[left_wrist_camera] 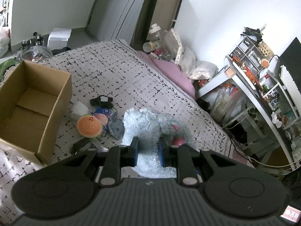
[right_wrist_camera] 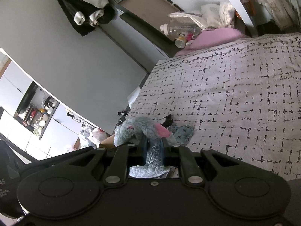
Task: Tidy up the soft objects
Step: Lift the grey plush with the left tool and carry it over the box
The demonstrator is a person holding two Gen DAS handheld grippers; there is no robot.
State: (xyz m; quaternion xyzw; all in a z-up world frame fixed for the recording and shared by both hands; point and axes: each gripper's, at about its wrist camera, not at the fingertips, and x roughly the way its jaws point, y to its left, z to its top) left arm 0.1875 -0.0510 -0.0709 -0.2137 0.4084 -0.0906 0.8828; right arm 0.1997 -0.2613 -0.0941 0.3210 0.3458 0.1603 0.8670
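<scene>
Left much bare patterned bedspread (right_wrist_camera: 235, 94) out to its vine-trimmed edge. Stood open cardboard box (left_wrist_camera: 33, 109) left of burger plush (left_wrist_camera: 89, 127). Clamped grey plush toy (left_wrist_camera: 150, 130) in left gripper (left_wrist_camera: 148, 148); pinched same toy in right gripper (right_wrist_camera: 153, 146).

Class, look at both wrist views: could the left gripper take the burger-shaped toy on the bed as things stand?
Probably not yet. The left gripper is already shut on the grey plush toy. The burger toy lies uncovered beside the cardboard box, reachable once freed.
</scene>
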